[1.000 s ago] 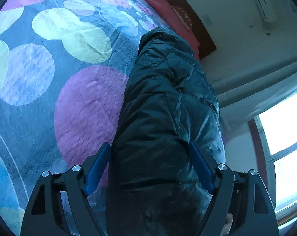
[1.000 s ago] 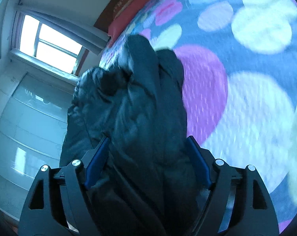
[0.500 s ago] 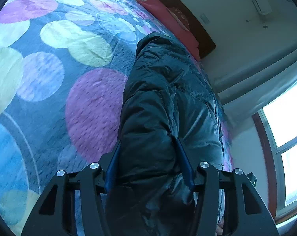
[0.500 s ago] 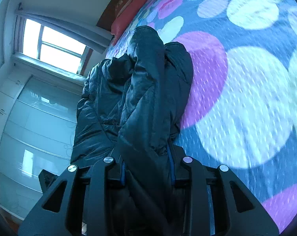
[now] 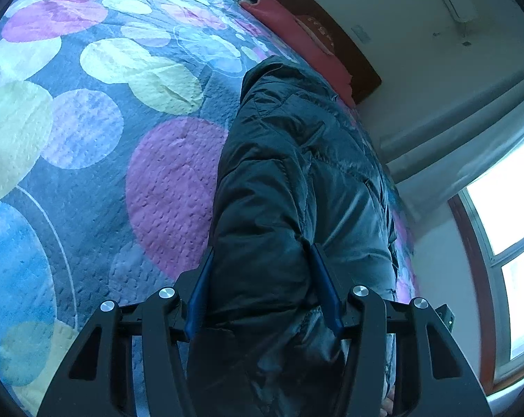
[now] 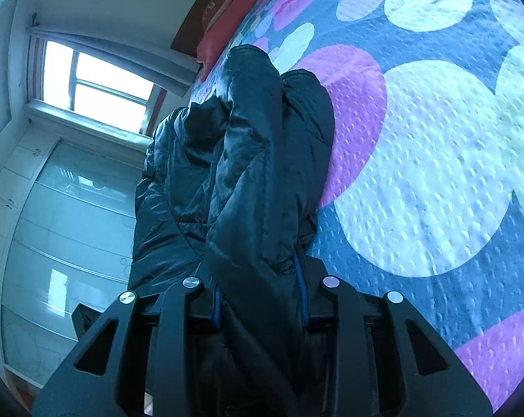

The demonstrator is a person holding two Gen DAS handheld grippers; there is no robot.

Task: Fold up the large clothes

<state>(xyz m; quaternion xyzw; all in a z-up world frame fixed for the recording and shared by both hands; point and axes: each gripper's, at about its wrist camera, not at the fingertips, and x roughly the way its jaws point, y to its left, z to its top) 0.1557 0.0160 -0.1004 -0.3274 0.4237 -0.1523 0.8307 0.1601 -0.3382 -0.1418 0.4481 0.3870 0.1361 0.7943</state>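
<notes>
A dark puffer jacket (image 5: 296, 180) lies lengthwise along one edge of the bed, on a bedspread (image 5: 88, 146) printed with big purple, yellow, blue and white circles. In the right wrist view the jacket (image 6: 248, 160) shows two padded lobes at its far end, probably sleeves or a doubled layer, though the dark shiny cloth makes the folds hard to read. Its near end runs under both tools and out of the bottom of each picture, so the hem is not visible.

No brand or label shows on the jacket. Past its far end lies a red pillow (image 5: 296, 34) with pale lettering on it, too small and skewed to read.

The left gripper (image 5: 263, 288) is clenched on a thick bunch of the jacket; its blue pads (image 5: 197, 295) press into the padding on both sides, the jaws standing about half apart because of the bulk. The right gripper (image 6: 260, 295) is clamped on a narrower fold of the same jacket, its jaws much closer together and the blue pads almost buried in cloth.

Beyond the bed are a dark headboard (image 5: 331, 34), a bright window (image 6: 95, 83) with a curtain (image 5: 463, 146), and a pale wardrobe (image 6: 64, 226).
</notes>
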